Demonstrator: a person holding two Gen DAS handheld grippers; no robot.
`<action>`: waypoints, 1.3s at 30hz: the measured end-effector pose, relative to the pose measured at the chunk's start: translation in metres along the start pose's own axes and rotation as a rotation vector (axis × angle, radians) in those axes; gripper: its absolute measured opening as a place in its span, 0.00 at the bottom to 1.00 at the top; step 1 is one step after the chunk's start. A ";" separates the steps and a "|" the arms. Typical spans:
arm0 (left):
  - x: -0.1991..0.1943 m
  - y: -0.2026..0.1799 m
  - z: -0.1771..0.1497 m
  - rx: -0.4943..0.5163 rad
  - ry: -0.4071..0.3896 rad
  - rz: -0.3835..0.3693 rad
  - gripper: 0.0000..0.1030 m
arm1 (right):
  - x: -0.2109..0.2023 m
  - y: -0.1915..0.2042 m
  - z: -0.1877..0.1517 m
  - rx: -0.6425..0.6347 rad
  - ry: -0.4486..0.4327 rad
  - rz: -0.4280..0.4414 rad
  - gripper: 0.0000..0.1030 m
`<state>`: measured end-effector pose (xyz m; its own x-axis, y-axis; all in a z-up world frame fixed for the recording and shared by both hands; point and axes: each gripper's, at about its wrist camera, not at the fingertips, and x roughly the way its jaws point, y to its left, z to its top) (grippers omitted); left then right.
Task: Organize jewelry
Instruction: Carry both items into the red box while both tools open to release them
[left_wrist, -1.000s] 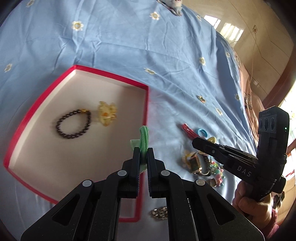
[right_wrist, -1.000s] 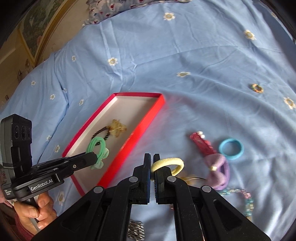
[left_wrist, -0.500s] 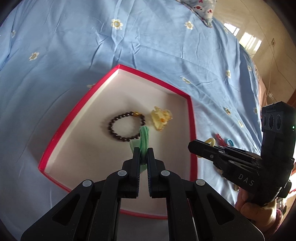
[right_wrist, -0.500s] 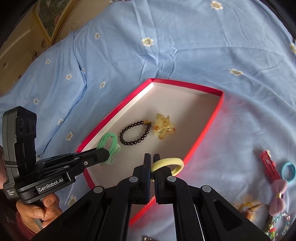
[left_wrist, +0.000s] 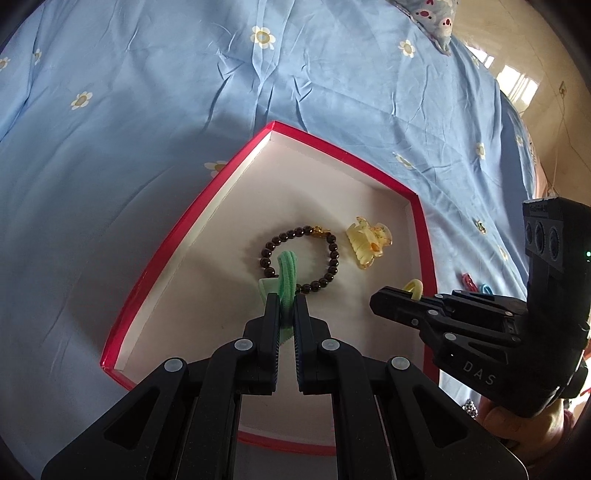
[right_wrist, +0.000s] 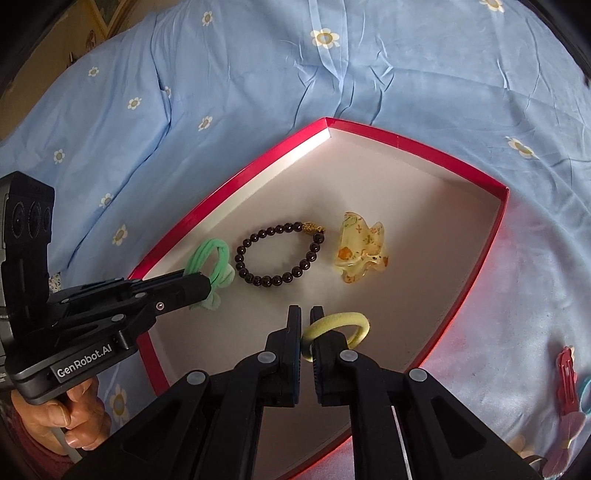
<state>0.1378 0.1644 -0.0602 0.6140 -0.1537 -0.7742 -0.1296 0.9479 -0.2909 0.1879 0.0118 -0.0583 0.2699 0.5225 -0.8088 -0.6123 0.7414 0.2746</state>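
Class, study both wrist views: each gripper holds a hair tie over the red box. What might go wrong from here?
1. The green hair tie hangs close beside the bead bracelet; dropping it may tangle them.
2. The right gripper is opening on the yellow hair tie, which could snag on a finger rather than drop into the red box.

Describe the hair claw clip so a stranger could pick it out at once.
Find the red-rimmed tray on the blue flowered bedsheet. On its pale floor, beside the dark beaded bracelet, lies the hair claw clip. It alone is translucent yellow plastic with orange specks, not a ring.
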 end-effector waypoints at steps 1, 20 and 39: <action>0.001 0.000 0.000 0.001 0.001 0.002 0.05 | 0.000 0.001 0.000 -0.001 0.001 0.000 0.07; 0.002 0.000 -0.001 0.007 0.001 0.035 0.28 | -0.013 -0.002 -0.004 0.017 -0.003 -0.011 0.25; -0.020 -0.013 -0.008 0.020 -0.021 0.045 0.54 | -0.056 -0.017 -0.023 0.088 -0.086 -0.022 0.30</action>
<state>0.1208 0.1531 -0.0459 0.6239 -0.1055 -0.7743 -0.1420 0.9591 -0.2450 0.1665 -0.0397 -0.0298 0.3473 0.5373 -0.7686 -0.5389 0.7851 0.3054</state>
